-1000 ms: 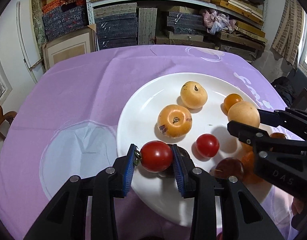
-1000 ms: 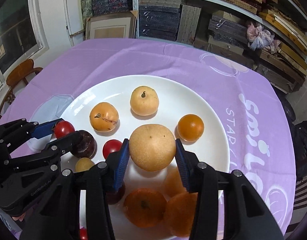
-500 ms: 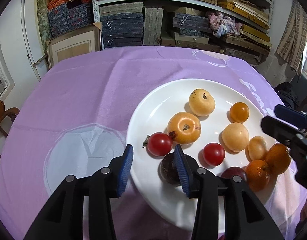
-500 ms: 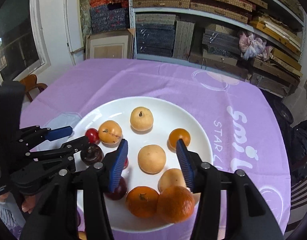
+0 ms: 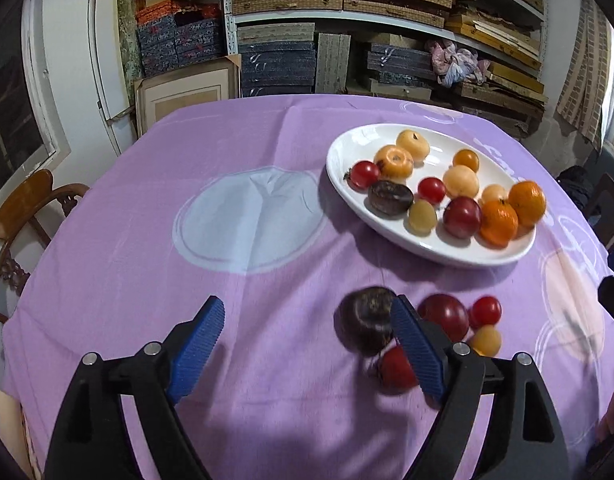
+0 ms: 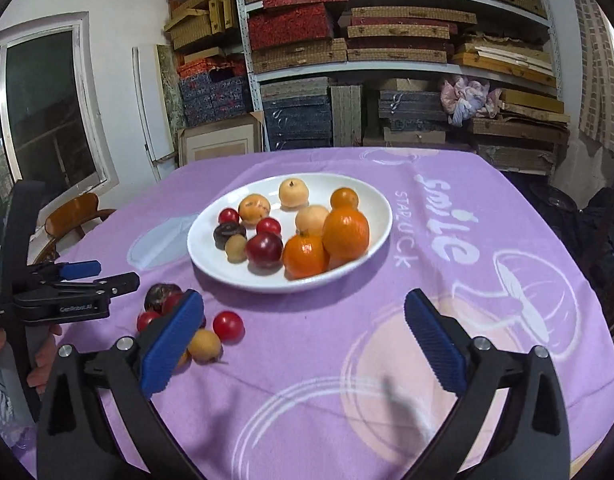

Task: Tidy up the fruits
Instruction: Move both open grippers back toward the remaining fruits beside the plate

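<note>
Most fruit lay on the plate (image 6: 371, 204); about 5 pieces (image 5: 447, 316) remained on the table (image 5: 147, 240). Both jaws had just spread, empty.

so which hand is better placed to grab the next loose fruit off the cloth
Left, probably. The left gripper has open jaws with the dark plum just inside its right-hand blue pad; the right gripper is open over bare tablecloth.

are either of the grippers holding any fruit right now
No. Both the left gripper and the right gripper have just been opening and stand wide with nothing between the pads; the loose fruit lies on the purple tablecloth.
</note>
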The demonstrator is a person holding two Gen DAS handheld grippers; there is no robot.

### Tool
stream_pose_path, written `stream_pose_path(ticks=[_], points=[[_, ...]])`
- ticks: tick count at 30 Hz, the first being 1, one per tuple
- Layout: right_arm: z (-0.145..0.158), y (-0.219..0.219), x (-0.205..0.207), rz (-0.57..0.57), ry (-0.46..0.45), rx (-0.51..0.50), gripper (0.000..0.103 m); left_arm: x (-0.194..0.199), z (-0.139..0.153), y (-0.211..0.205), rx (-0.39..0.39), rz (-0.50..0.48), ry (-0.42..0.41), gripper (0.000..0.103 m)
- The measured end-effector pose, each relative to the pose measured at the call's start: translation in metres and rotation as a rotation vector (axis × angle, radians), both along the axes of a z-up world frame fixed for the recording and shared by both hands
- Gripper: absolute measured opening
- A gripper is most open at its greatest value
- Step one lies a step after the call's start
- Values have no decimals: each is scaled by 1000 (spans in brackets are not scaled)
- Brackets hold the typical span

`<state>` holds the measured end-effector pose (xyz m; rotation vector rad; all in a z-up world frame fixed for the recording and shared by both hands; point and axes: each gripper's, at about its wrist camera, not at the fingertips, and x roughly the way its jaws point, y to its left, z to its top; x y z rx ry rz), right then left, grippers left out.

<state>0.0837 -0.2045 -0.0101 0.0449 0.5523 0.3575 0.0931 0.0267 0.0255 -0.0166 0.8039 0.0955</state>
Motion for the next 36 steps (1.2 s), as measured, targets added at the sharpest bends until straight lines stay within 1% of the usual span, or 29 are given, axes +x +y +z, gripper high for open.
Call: stream_pose_path(ticks=[3,6,9,11,13,14,16,20,24,27,28,29,31,33,36], points=[[-10,-3,3,-16,19,-11,99,-16,-10,-11,19,-14,-31,86],[-8,-15,8,-38,30,37,99,-20,-13,-19,45,-30,-49,86],[-10,-28,16,-65,60,91,99,-20,-18,-25,30,-60,-38,86],[-12,-34,22,-80,79,112,99,-19,-22,-32,39,-85,-32,86],[-14,-37,23,-86,93,130,99,-15,-26,-39,65,-96,-19,86],[-14,-37,24,-85,97,133,99,-13,-28,-39,58,-99,-9,86],[-14,-35,23,-86,92,123,99,-10,-32,-34,34,-82,12,87],[-16,-31,24,-81,98,105,99,-4,-41,-23,57,-32,76,87],[-16,-32,24,-85,94,110,99,-9,-38,-14,60,-29,50,87],[-19,-32,26,-85,107,116,99,-10,-38,-8,33,-50,47,86],[-20,-33,28,-85,114,113,99,-9,-38,-6,22,-59,50,85],[-21,-32,28,-83,119,112,99,-10,-38,-5,16,-64,52,80],[-22,-31,29,-76,126,110,99,-9,-40,-5,18,-78,61,76],[-22,-29,29,-71,126,103,99,-10,-40,-6,15,-86,59,76],[-24,-28,29,-66,129,97,99,-11,-37,-5,-16,-90,42,75]])
